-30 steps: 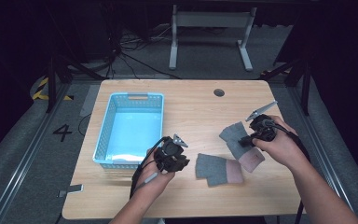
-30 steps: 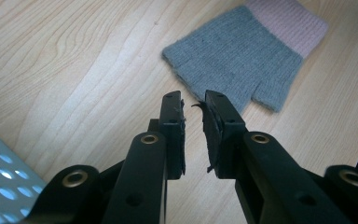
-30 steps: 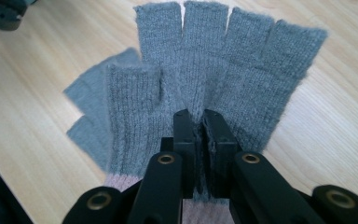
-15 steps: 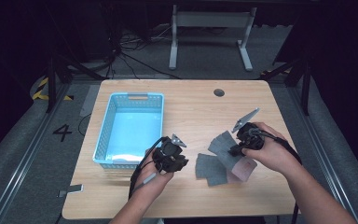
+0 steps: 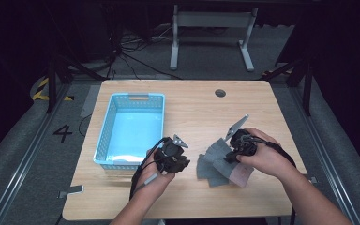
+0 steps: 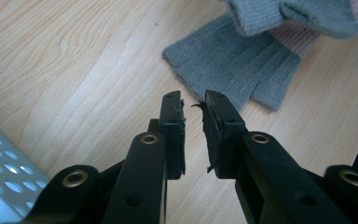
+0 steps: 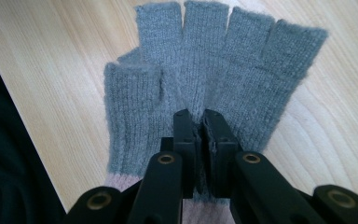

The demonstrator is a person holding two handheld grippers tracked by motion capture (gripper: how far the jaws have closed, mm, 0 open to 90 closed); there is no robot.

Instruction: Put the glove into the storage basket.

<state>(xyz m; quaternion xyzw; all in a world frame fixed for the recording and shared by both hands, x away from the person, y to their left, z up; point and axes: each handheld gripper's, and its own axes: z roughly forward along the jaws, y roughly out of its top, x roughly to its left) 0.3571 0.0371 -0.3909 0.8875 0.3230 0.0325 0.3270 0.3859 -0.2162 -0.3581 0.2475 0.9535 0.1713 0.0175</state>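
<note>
Two grey fingerless gloves with pink cuffs lie overlapping on the wooden table (image 5: pixel 192 108). My right gripper (image 5: pixel 232 152) (image 7: pixel 202 116) is shut on the palm of the upper glove (image 5: pixel 218 150) (image 7: pixel 214 70), whose finger stubs spread out beyond the jaws. The lower glove (image 5: pixel 210 171) (image 6: pixel 233 70) lies flat just ahead of my left gripper (image 5: pixel 180 161) (image 6: pixel 193 100). That gripper hovers over bare wood, its jaws a narrow gap apart with nothing in them.
A light blue plastic basket (image 5: pixel 131 129) (image 6: pixel 0 182) stands on the left half of the table, close beside my left hand. A round cable hole (image 5: pixel 220 93) sits near the far edge. Beyond the table are a dark floor and a desk frame.
My right gripper has moved left and down with the glove, bringing it onto the other glove. The left gripper has stayed where it was.
</note>
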